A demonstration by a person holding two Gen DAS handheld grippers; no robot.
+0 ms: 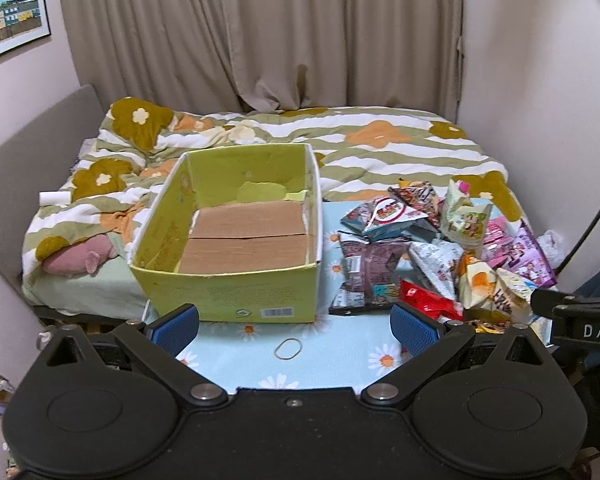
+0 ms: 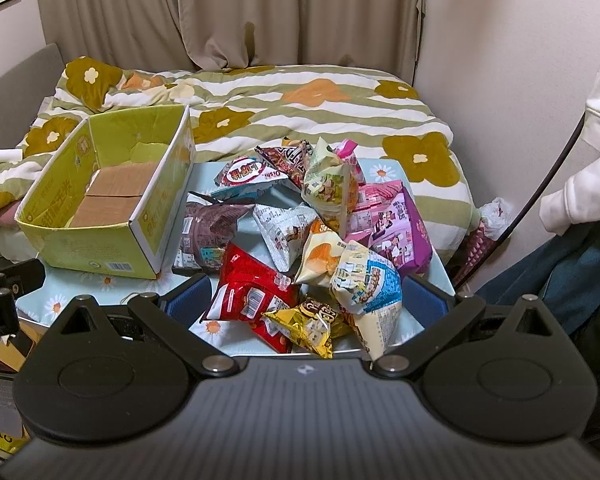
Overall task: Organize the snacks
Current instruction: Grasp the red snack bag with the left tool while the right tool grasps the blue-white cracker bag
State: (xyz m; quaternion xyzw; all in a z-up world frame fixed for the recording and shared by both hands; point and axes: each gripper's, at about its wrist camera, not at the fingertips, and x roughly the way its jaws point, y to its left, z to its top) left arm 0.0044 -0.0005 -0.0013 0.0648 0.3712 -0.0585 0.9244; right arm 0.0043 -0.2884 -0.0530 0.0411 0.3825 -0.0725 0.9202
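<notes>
A green cardboard box [image 1: 228, 292] [image 2: 100, 248] stands on a small table with a daisy-print cloth [image 1: 340, 360] [image 2: 56, 302]; only its brown bottom flaps show inside. To its right lies a heap of snack bags [image 1: 440, 248] [image 2: 312, 220]: a red one [image 2: 252, 288], a gold one [image 2: 304, 320], a purple one [image 2: 396, 224], a brown one [image 2: 208, 232]. My left gripper [image 1: 296, 326] is open in front of the box, nothing between its fingers. My right gripper [image 2: 306, 300] is open, its blue pads either side of the nearest bags, not closed on any.
A rubber band [image 1: 288, 349] lies on the cloth near the left gripper. Behind the table is a bed with a flowered duvet [image 1: 340, 140] [image 2: 300, 96], curtains beyond. A person in a white sleeve [image 2: 588, 152] stands at the right with a black cable.
</notes>
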